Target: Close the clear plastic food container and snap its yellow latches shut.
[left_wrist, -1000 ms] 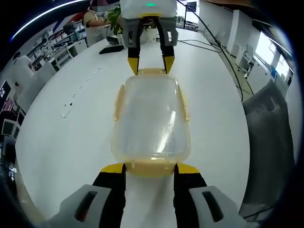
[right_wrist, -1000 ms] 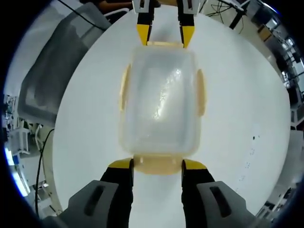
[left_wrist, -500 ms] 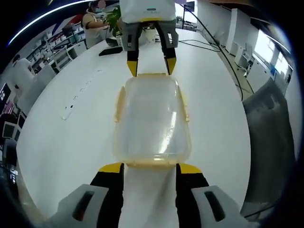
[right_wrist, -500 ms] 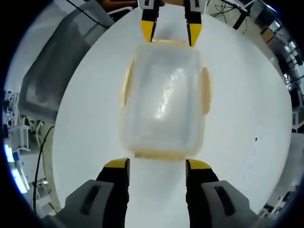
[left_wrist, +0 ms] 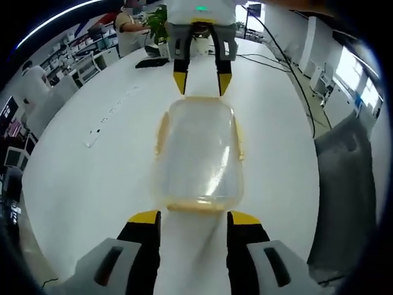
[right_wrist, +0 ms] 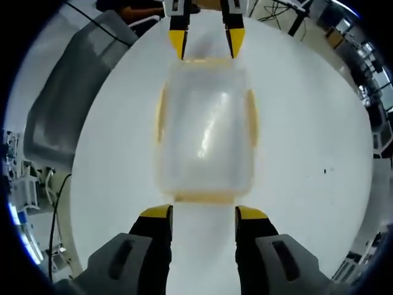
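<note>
The white worktop [left_wrist: 80,184] is the biggest thing here, round-edged and broad, with an office around it: shelves and desks beyond its far edge, a grey chair [left_wrist: 344,184] near its right side, cables [left_wrist: 276,58] trailing over its far end, and a person [left_wrist: 132,31] with a green plant [left_wrist: 161,17] seated past that end.

The container [left_wrist: 199,153] lies on the worktop near its middle, lid on, long axis running between the two claws. In the right gripper view it [right_wrist: 206,132] looks the same: a clear box with a yellow latch [right_wrist: 161,117] on each long side and one at each short end.

The left claw [left_wrist: 193,216] sits at one short end, jaws apart and empty, tips just short of the end latch [left_wrist: 196,204]. The right claw [right_wrist: 203,212] faces it from the other end, also spread and empty, close to its own end latch [right_wrist: 204,197]. Each claw appears in the other's view across the container: the right one [left_wrist: 201,80] and the left one [right_wrist: 204,42].

The lid seems seated, so the step in hand looks like latching. Whether any latch is already snapped I cannot tell. The next move probably calls for pressing a latch down against the container wall until it clicks, while the opposite claw braces the box so it does not slide on the smooth worktop.
</note>
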### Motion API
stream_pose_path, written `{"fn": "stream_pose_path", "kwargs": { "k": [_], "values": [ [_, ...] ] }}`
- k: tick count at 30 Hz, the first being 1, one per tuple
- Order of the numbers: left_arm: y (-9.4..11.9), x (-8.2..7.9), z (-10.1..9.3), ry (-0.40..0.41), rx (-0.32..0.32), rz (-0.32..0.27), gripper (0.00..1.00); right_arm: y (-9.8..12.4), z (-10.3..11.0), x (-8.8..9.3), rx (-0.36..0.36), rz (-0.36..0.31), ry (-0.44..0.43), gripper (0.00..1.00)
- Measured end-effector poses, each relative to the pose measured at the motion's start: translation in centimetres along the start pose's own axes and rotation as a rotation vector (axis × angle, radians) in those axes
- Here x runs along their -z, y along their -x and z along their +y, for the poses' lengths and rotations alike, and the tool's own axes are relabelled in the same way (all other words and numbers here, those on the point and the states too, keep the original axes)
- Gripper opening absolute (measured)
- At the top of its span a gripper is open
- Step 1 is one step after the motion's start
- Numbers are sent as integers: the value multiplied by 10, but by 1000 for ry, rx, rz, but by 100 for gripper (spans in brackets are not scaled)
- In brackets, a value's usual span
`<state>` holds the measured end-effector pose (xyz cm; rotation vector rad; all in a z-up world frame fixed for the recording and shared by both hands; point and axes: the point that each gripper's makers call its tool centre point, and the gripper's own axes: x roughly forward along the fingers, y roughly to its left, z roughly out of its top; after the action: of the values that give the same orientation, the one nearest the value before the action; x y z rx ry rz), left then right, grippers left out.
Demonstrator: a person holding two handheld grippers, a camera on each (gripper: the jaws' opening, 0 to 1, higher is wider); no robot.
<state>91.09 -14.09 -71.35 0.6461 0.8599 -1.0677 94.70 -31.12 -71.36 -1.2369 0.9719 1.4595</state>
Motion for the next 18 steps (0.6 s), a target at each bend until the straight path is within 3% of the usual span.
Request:
{"fn": "stream_pose_path", "kwargs": {
  "k": [5,10,14,16,18],
  "values": [
    [2,2,-7,128,-12,9,35,4,0,-5,20,-20,-65,35],
    [7,-3,-3,358,-28,-35,34,9,0,-5,37,-32,-164,31],
    [12,-6,-5,450,-53,-53,33,11,2,-7,51,-56,-244,27],
    [13,-5,-4,458,-63,-50,32,11,5,-7,48,-61,-279,27],
    [14,-6,-2,534,-92,-62,29,9,7,-7,60,-59,-309,26]
  ]
}}
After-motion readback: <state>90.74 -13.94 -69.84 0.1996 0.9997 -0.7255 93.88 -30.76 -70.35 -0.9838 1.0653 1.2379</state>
